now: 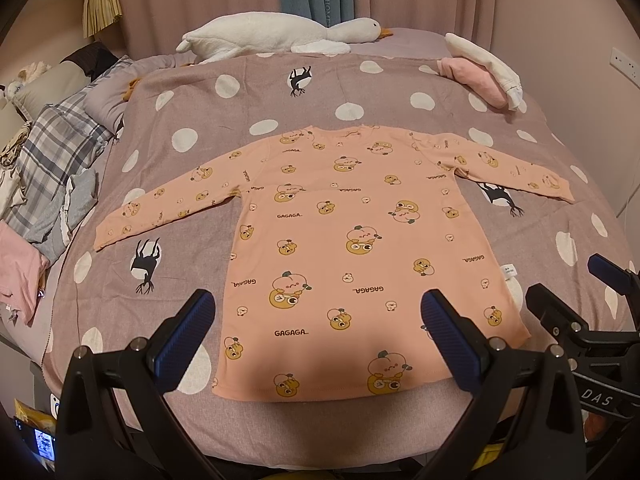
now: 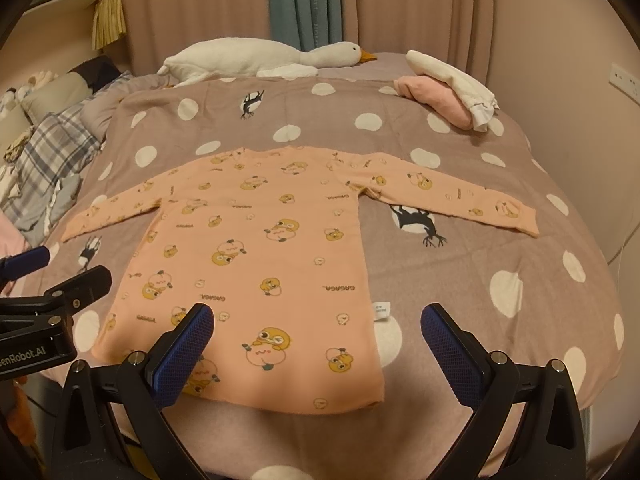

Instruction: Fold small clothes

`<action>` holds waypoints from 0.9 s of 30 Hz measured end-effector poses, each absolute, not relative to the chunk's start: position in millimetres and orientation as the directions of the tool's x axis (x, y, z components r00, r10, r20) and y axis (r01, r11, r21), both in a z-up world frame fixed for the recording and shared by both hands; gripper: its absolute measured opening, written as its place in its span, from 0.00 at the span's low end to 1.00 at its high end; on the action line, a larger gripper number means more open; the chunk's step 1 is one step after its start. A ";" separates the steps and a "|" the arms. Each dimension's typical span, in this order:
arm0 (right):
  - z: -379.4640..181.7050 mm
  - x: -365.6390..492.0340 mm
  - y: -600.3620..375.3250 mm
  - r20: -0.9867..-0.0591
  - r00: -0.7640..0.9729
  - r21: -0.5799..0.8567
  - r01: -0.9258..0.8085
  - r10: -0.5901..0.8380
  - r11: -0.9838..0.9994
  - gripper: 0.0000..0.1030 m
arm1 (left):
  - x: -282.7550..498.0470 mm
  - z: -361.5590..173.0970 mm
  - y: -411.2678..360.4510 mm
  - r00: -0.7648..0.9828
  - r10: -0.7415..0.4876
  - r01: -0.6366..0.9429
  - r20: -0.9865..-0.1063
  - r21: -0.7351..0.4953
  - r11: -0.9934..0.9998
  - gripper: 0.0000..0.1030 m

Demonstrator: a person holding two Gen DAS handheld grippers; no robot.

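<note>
Shirt (image 1: 352,248): peach, long-sleeved, cartoon print, lying flat on the bedspread (image 1: 192,184), both sleeves spread outward, hem toward the cameras, collar toward the far side. A small white label shows at its right side seam.

Left gripper (image 1: 318,312): fingers spread wide, holding nothing, poised above the hem area of the shirt.

Right gripper (image 2: 318,324): fingers likewise wide apart and empty, above the shirt's lower right corner and the bedspread beside it. The two grippers sit side by side near the bed's near edge.

Far side of bed: plush goose (image 1: 280,34); folded pink and white clothes (image 1: 484,68) at the far right corner.
</note>
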State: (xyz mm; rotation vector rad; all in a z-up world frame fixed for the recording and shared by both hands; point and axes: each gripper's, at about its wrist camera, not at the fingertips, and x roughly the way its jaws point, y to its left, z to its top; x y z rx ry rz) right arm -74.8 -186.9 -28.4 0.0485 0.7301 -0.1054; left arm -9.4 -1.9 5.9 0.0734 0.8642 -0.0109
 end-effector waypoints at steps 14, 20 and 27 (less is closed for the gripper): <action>-28.9 -75.2 -187.4 -0.669 0.739 0.010 0.114 -0.078 0.993 0.99 | -9.0 4.3 -8.4 0.643 0.008 0.053 -0.766 0.054 0.997 1.00; -29.5 -75.1 -187.4 -0.668 0.740 0.009 0.114 -0.079 0.993 0.99 | -8.3 4.1 -7.0 0.639 0.000 0.061 -0.769 0.051 0.997 1.00; -30.7 -73.4 -193.6 -0.669 0.739 0.010 0.113 -0.077 0.993 0.99 | -8.2 4.1 -7.2 0.639 -0.001 0.063 -0.769 0.050 0.997 1.00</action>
